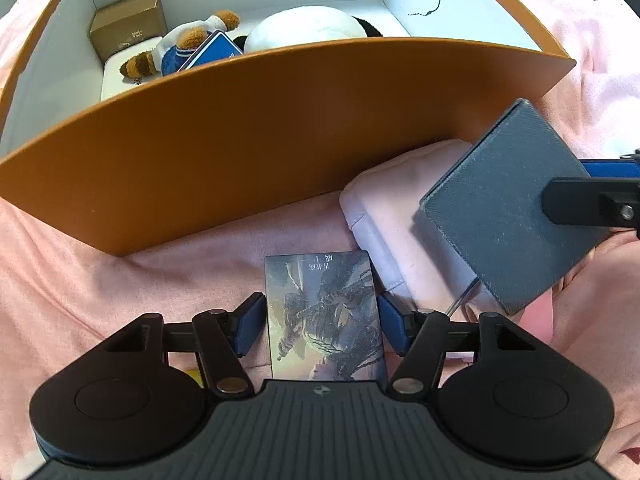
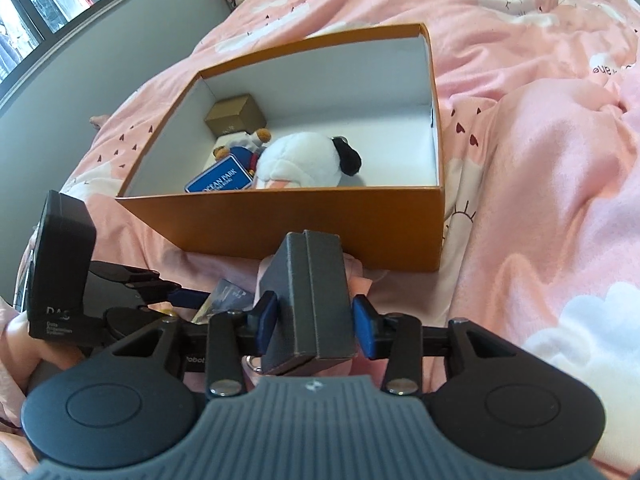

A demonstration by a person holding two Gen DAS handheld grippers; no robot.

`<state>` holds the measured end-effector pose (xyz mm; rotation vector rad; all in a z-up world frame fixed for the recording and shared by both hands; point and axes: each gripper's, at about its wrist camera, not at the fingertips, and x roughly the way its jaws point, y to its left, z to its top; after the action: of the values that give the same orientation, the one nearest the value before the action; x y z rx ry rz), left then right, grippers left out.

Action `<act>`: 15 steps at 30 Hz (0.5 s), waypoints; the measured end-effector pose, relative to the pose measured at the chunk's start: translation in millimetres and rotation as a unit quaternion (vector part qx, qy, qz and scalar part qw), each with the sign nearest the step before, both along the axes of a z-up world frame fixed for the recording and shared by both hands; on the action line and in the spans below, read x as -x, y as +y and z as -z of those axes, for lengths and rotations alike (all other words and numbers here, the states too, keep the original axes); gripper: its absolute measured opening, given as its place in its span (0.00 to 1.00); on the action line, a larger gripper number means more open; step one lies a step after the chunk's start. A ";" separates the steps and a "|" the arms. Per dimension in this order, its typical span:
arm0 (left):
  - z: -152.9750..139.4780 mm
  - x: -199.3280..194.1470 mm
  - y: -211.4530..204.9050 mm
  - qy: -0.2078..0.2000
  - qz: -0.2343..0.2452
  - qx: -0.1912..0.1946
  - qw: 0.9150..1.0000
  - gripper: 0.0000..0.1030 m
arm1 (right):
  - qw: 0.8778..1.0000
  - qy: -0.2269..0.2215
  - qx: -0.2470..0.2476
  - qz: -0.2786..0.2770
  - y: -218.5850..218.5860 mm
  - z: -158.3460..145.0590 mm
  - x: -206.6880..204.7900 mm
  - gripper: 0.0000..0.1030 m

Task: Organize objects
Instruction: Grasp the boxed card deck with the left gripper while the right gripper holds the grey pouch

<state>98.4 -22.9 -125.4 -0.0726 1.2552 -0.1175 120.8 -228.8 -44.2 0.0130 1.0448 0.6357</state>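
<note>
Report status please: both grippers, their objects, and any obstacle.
Left gripper around picture card, contact unclear. Right gripper shut on grey case. Orange box ahead, near wall in the way.

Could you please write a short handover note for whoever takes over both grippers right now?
Left gripper: closed on the picture card, low over the pink bedding.
Right gripper: closed on the grey case, held in front of the orange box.
Done: brown carton, teddy and white plush are in the box.
Left: put card and case in.
</note>
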 end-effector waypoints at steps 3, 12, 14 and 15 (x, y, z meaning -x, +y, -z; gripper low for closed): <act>-1.4 4.3 3.3 -0.006 -0.007 0.009 1.000 0.67 | 1.000 0.016 -0.010 0.003 -1.5 6.6 -8.8 0.45; -22.3 27.4 19.9 -0.041 -0.043 0.042 0.997 0.66 | 0.995 0.085 -0.049 0.036 -13.6 31.1 -24.9 0.55; -28.1 33.9 23.8 -0.048 -0.053 0.052 0.996 0.65 | 0.995 0.083 -0.054 0.035 -13.6 30.2 -23.1 0.51; -31.5 35.8 25.9 -0.052 -0.056 0.059 0.995 0.65 | 0.994 0.081 -0.058 0.034 -14.1 28.3 -22.4 0.48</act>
<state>62.6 3.0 -93.9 -0.2365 1.1377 -0.0963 143.2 -242.9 -72.5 0.2033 1.1568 0.6399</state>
